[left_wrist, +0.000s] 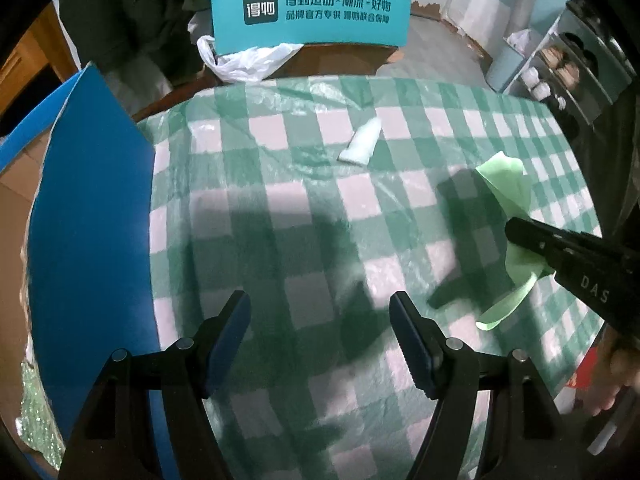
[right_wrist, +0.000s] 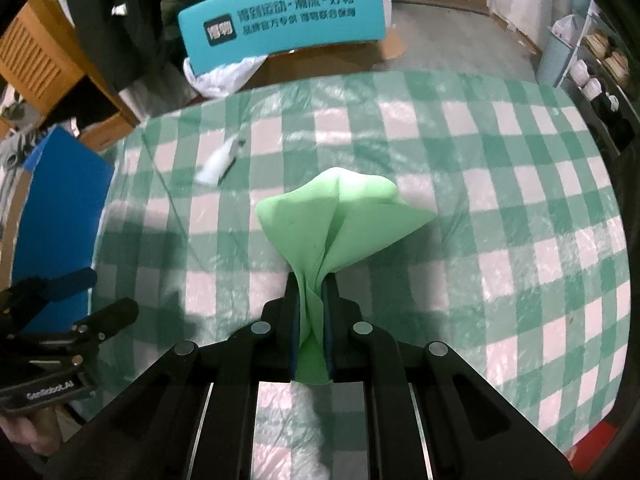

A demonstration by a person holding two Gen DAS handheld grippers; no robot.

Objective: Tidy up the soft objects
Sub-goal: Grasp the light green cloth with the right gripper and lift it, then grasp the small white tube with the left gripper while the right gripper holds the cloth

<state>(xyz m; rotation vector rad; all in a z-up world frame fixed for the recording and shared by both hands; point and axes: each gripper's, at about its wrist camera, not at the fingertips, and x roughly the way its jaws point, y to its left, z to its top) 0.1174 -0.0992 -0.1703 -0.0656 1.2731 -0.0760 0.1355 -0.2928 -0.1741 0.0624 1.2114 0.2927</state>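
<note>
A light green cloth [right_wrist: 340, 220] is pinched between the pads of my right gripper [right_wrist: 313, 284], which is shut on it and holds it above the green-and-white checked tablecloth [right_wrist: 500, 200]. The cloth fans out past the fingertips. In the left wrist view the same green cloth [left_wrist: 508, 184] hangs from the right gripper [left_wrist: 520, 236] at the right. My left gripper [left_wrist: 320, 308] stands open over the tablecloth [left_wrist: 280, 220] with nothing between its fingers. A small white folded cloth [left_wrist: 362, 142] lies on the table farther back, also visible as the white cloth [right_wrist: 218, 164] in the right wrist view.
A blue board [left_wrist: 92, 208] stands along the table's left edge. A teal box with printed characters [left_wrist: 312, 12] and a white plastic bag [left_wrist: 248, 60] sit beyond the far edge. Shelves with jars [left_wrist: 560, 68] are at the far right. A hand [left_wrist: 612, 376] shows at lower right.
</note>
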